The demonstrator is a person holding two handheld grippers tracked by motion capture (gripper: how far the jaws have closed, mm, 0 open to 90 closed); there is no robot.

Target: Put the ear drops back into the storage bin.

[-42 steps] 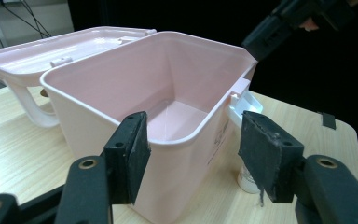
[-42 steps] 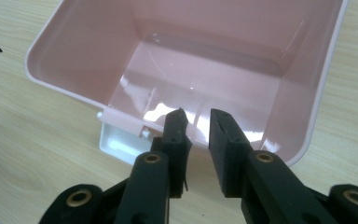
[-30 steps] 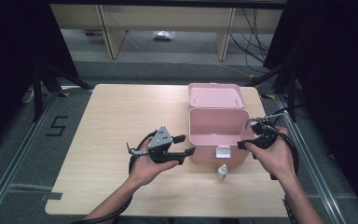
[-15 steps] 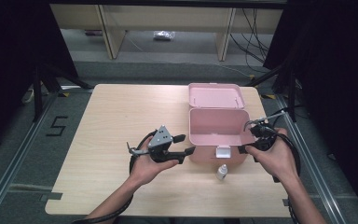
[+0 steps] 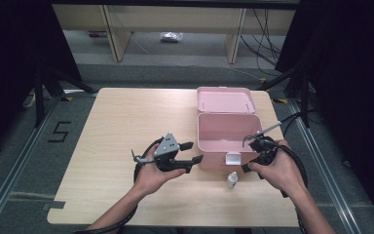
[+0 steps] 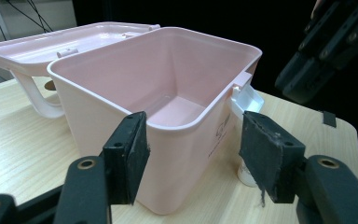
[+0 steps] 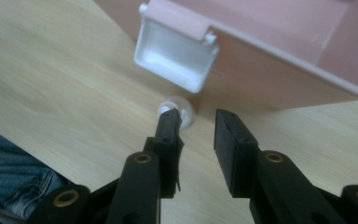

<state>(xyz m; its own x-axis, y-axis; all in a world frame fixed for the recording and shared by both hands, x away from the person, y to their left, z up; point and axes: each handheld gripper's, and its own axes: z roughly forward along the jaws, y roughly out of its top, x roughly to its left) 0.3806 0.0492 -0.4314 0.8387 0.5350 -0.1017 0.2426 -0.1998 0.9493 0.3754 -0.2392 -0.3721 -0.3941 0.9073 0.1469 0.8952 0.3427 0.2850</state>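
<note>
A pink box (image 5: 226, 131) stands open on the table, its lid (image 5: 226, 100) laid back and its white latch (image 5: 233, 158) hanging at the front. The inside (image 6: 172, 107) holds nothing. A small white bottle (image 5: 232, 180) stands upright just in front of the latch. My left gripper (image 5: 193, 152) is open beside the box's left front corner, and its jaws (image 6: 198, 158) frame that corner without touching it. My right gripper (image 5: 247, 167) hovers above the bottle, open (image 7: 198, 135). The bottle cap (image 7: 177, 108) lies just past its left fingertip (image 7: 170, 123), below the latch (image 7: 177, 56).
The wooden table (image 5: 112, 126) has free room left of the box. The table's front edge and the person's jeans (image 7: 14, 182) are close below the right gripper. My right gripper (image 6: 326, 46) hangs above the box's far corner in the left gripper view. Shelving and cables stand beyond the table.
The right hand has shifted slightly left and down toward the bottle. The left gripper has barely moved.
</note>
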